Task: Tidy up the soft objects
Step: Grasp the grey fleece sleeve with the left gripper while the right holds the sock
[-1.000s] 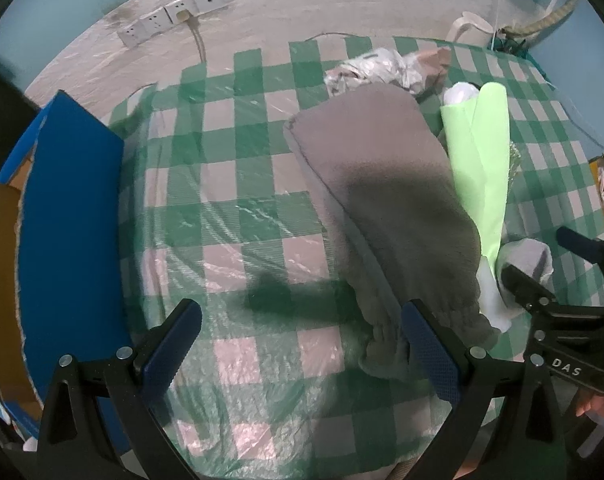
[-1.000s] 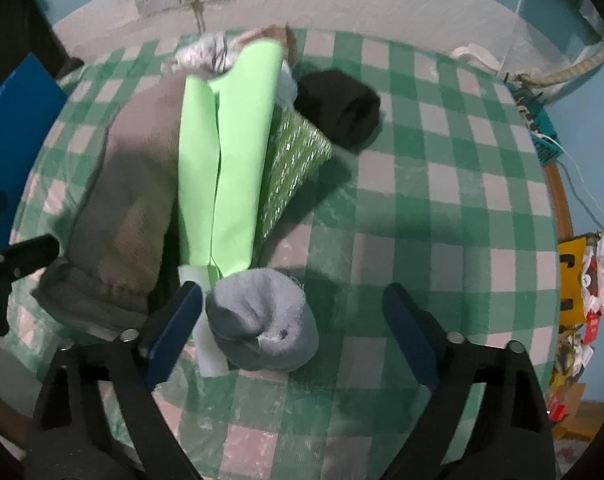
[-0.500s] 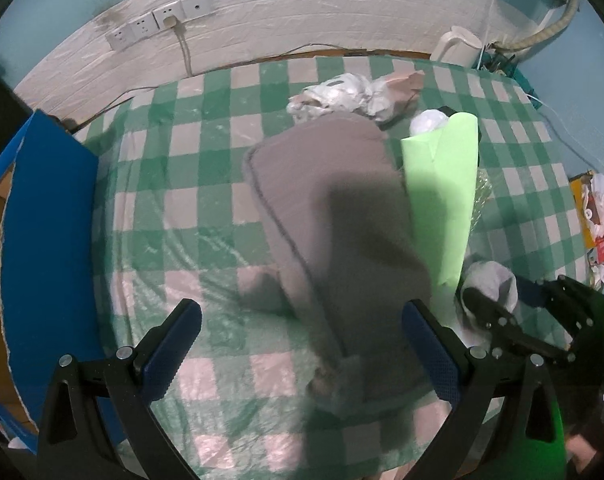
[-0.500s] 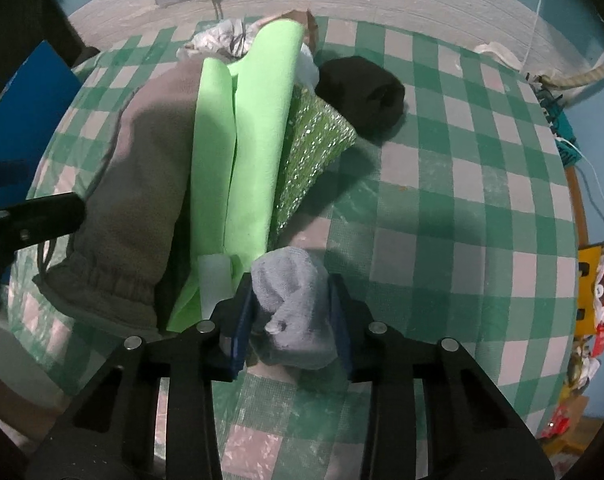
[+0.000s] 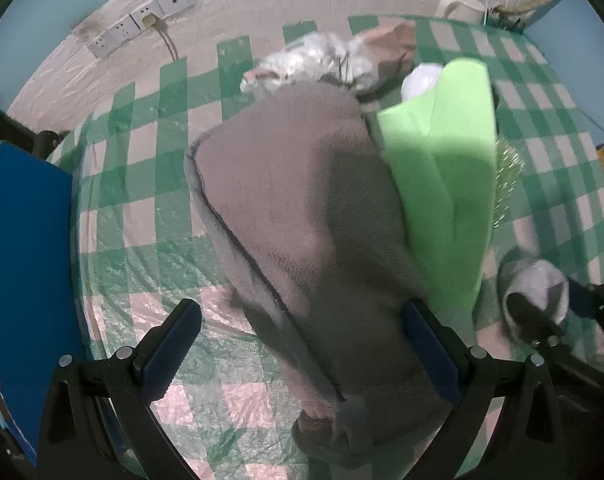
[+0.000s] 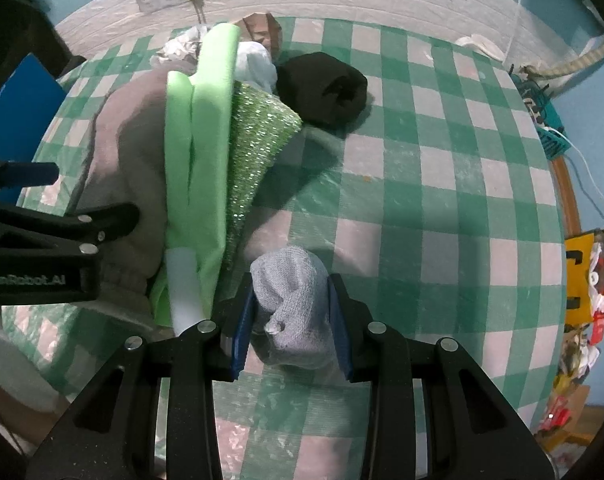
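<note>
Right gripper clamps knitted grey sock, bunched, on glossy checked tablecloth. Left gripper open over fuzzy grey garment. Beside it: smooth green foam, glittery cloth, black roll.

A rolled light-grey sock sits pinched between the two pads of the right hand-held gripper, bulging above them. Just to that gripper's left lies a long bright-green foam sheet, folded lengthwise, running away from it, with a glittery green scouring cloth tucked along its right edge. Further left, a brown-grey fleece garment stretches lengthwise, its gathered cuff end lying between the spread fingers of the left hand-held gripper. A balled black sock rests well beyond the right gripper.
</note>
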Motion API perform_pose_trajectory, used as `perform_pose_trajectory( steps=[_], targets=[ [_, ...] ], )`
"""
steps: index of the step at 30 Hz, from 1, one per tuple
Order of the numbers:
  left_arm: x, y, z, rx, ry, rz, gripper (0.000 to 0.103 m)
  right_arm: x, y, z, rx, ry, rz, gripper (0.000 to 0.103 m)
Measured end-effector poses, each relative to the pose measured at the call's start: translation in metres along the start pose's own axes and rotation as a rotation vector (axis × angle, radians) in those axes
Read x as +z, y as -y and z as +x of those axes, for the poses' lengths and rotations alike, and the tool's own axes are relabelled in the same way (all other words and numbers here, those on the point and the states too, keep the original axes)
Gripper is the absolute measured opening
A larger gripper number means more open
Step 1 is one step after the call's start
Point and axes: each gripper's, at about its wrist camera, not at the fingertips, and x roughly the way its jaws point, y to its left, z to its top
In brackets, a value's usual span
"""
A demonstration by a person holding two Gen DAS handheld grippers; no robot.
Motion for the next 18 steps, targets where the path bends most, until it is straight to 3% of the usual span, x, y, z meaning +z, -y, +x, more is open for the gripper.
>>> perform_pose_trajectory(
  steps=[6,9,12,16,18],
  targets=[
    [0.006,-0.017,0.015,-0.085,-0.034,-0.061,0.098,0.002,0.0,-0.001,0.009,0.003,0.001,0.034],
    [0.007,-0.026,0.018,-0.159,-0.039,-0.106,0.077,0.005,-0.002,-0.001,0.012,0.005,-0.001,0.034],
    [0.009,-0.033,0.021,-0.238,-0.048,-0.13,0.065,0.005,-0.002,-0.002,0.012,0.007,0.0,0.034],
    [0.008,-0.031,0.012,-0.232,-0.011,-0.099,0.042,0.006,-0.004,-0.006,0.014,0.017,-0.003,0.034],
    [0.004,-0.032,0.006,-0.224,0.007,-0.085,0.037,0.007,-0.006,-0.008,0.013,0.023,-0.007,0.034]
  ],
)
